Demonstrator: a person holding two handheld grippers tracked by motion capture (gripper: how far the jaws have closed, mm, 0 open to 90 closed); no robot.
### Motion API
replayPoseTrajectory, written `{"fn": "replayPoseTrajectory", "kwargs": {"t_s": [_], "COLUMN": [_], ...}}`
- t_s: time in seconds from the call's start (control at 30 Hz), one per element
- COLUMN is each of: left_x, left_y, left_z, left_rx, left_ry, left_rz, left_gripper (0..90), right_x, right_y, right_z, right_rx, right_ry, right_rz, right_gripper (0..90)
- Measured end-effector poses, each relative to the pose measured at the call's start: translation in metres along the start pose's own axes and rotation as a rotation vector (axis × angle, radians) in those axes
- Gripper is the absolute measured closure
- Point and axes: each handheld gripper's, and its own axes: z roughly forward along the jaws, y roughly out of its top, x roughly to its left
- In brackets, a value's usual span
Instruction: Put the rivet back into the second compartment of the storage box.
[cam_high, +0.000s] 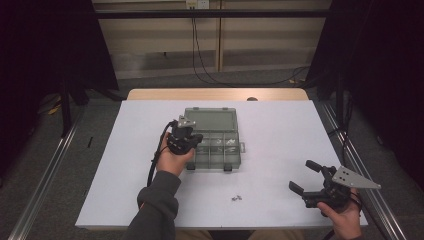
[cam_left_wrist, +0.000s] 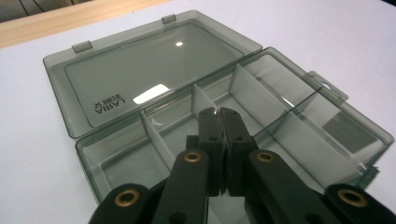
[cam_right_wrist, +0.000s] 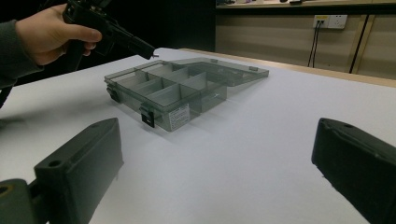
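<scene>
Overhead, the organizer box (cam_high: 214, 139) lies open mid-bench (cam_high: 280, 135), its lid (cam_high: 210, 119) folded flat on the far side, small screws (cam_high: 236, 198) loose near the front edge. Closer in, the left gripper (cam_left_wrist: 219, 113) hovers clenched and empty above the dividers (cam_left_wrist: 201, 99). Bottom right, the right gripper (cam_high: 305, 175) rests released, well apart.

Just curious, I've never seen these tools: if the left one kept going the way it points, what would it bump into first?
Probably the box: the left gripper, jaws shut, points down into its open compartments, likely meeting a divider or the floor. Depth is unclear.
</scene>
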Motion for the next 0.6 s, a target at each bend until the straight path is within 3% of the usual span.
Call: {"fn": "replayPoseTrajectory", "kwargs": {"t_s": [0.6], "left_x": [0.009], "left_y": [-0.004], "left_z": [0.021], "left_rx": [-0.004], "left_ry": [0.022], "left_rz": [-0.054], "left_gripper": [88.2], "right_x": [0.0], "right_y": [0.0], "right_z": [0.001], "right_rx": [-0.002], "right_ry": [0.007], "right_rz": [0.0], "right_gripper": [1.6]}}
